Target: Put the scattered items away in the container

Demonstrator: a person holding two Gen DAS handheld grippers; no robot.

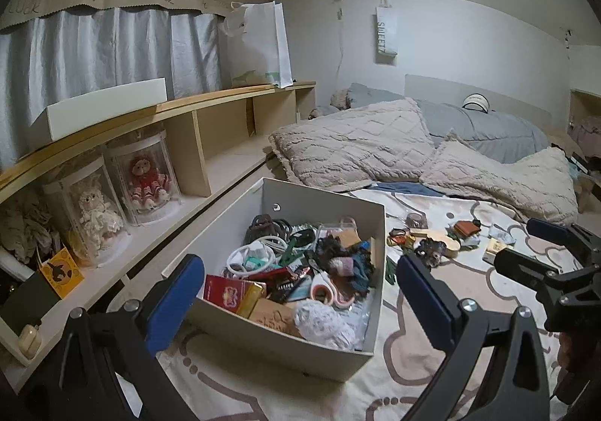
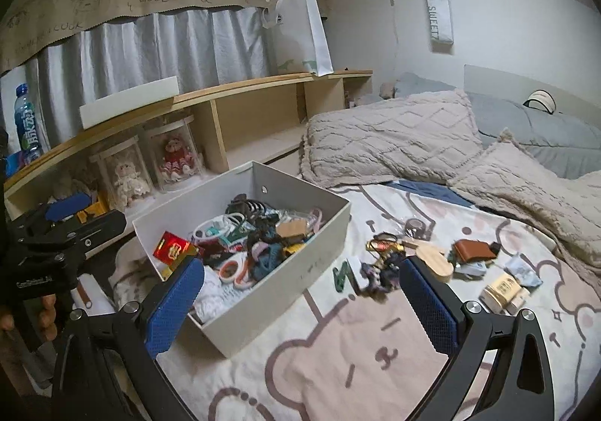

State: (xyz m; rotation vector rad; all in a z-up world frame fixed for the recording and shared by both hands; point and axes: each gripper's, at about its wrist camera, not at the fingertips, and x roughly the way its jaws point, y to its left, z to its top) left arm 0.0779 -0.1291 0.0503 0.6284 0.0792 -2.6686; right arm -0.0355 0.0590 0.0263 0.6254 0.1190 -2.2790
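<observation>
Held the left gripper (image 1: 296, 293) spread wide above the near end of the white box (image 1: 349, 357), nothing between its blue pads (image 1: 171, 304). Held the right gripper (image 2: 300, 293) spread just as wide and empty, over the bear-print bedsheet (image 2: 338, 357) at the box's near right corner.

Sat on the bed, the box, open-topped, with the wooden shelf (image 1: 225, 101) along its left. Lay heaped inside: a red packet (image 1: 229, 291) at the near left, orange-handled scissors (image 1: 326, 293) beside it, white cord loops (image 1: 255, 252) further in, a dark hair claw (image 2: 246, 206) at the far end, a white knitted bundle (image 1: 326, 323) at the near right.

Lay scattered on the sheet to the right of the box, apart from it: a green clip (image 2: 342, 276) nearest the box wall, a dark tangle of small trinkets (image 2: 379, 270) just beside that, a wooden paddle-shaped piece (image 2: 432, 257) touching the tangle, a brown leather pouch (image 2: 473, 250) further right, a roll of tape (image 2: 417, 227) at the far side, a small tan carton (image 2: 501, 291) near right, a pale crumpled wrapper (image 2: 522, 270) beside it.

Stood in clear tubs on the lower shelf, two dolls (image 1: 144, 176). Lay across the far bed, beige textured pillows (image 1: 349, 143) and a grey duvet (image 1: 488, 127).
</observation>
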